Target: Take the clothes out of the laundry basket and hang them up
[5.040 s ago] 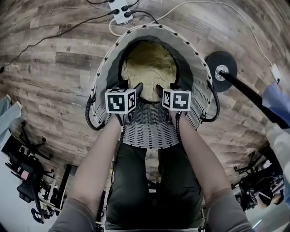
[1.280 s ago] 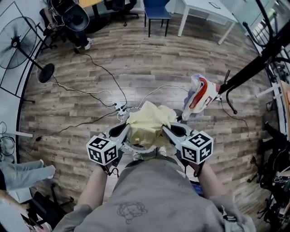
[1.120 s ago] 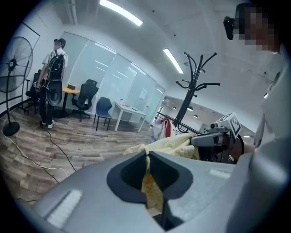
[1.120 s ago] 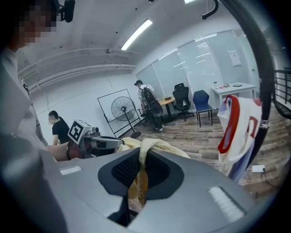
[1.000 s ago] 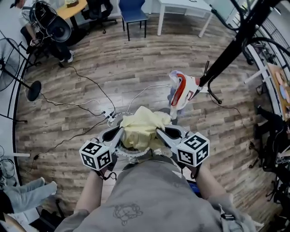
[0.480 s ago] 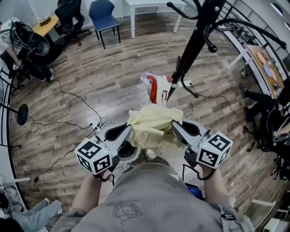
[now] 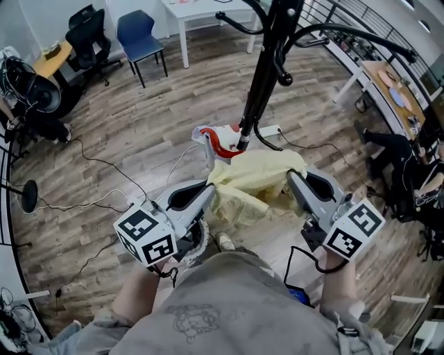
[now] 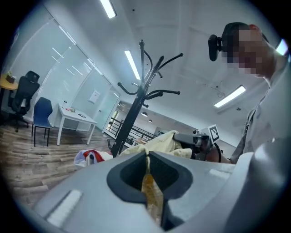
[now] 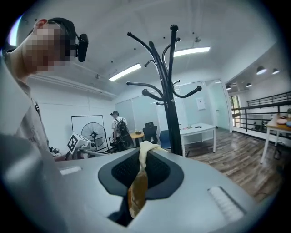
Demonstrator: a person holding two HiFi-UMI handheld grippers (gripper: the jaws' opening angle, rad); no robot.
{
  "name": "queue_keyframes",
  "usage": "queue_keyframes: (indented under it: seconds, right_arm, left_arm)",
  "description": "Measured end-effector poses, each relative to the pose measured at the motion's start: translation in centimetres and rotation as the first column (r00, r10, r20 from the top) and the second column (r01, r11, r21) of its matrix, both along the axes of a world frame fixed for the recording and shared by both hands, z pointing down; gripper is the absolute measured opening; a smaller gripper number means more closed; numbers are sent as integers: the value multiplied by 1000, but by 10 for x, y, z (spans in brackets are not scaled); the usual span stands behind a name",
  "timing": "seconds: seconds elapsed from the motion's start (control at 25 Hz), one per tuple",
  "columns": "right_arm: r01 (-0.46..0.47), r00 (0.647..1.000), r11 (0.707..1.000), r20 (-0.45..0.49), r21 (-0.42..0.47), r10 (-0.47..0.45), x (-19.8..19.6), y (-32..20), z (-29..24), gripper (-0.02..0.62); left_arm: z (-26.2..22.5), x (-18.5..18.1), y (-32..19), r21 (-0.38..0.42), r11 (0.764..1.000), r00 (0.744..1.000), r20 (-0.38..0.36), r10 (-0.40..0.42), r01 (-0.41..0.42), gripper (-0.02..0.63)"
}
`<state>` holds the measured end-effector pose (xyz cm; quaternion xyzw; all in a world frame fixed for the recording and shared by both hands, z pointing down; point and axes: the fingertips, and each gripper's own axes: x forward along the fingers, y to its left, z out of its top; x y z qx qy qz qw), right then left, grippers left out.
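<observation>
A pale yellow garment [image 7: 253, 184] hangs stretched between my two grippers, above the floor in front of the black coat rack [image 7: 260, 83]. My left gripper [image 7: 211, 188] is shut on its left edge, and the cloth shows pinched between the jaws in the left gripper view [image 8: 146, 159]. My right gripper [image 7: 291, 178] is shut on the right edge, with a fold of yellow cloth [image 9: 140, 161] clamped between its jaws. The laundry basket [image 7: 198, 239] shows only as a rim below the left gripper. A white and red garment [image 7: 216, 142] lies at the rack's foot.
The rack's curved hooks [image 9: 152, 93] spread out above gripper height. A blue chair [image 7: 137, 31] and a white table [image 7: 201, 8] stand beyond it. Cables [image 7: 104, 166] trail over the wooden floor at the left. Desks and a seated person [image 7: 395, 149] are at the right.
Both grippers have risen with the yellow garment and come closer to the coat rack. They stand further apart now, so the cloth is spread wider between them.
</observation>
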<state>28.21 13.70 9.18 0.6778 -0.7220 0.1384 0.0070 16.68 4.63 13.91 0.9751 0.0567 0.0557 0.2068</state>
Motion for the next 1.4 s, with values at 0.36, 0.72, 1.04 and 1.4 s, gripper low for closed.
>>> queue_keyframes:
  seconds: [0.36, 0.72, 1.04, 1.4]
  right_arm:
    - [-137, 985, 980, -88, 146, 151, 76, -28, -43, 48]
    - [-212, 954, 965, -182, 155, 239, 169, -80, -43, 48]
    - [-183, 974, 983, -137, 7, 183, 212, -135, 42, 49]
    - [-128, 984, 960, -155, -249, 91, 223, -158, 149, 63]
  left_arm:
    - [-35, 59, -8, 56, 998, 996, -88, 13, -8, 18]
    - [-36, 134, -35, 144, 986, 995, -64, -73, 82, 19]
    - [32, 163, -58, 211, 969, 983, 104, -151, 126, 20]
    - [98, 171, -58, 243, 964, 951, 259, -171, 107, 23]
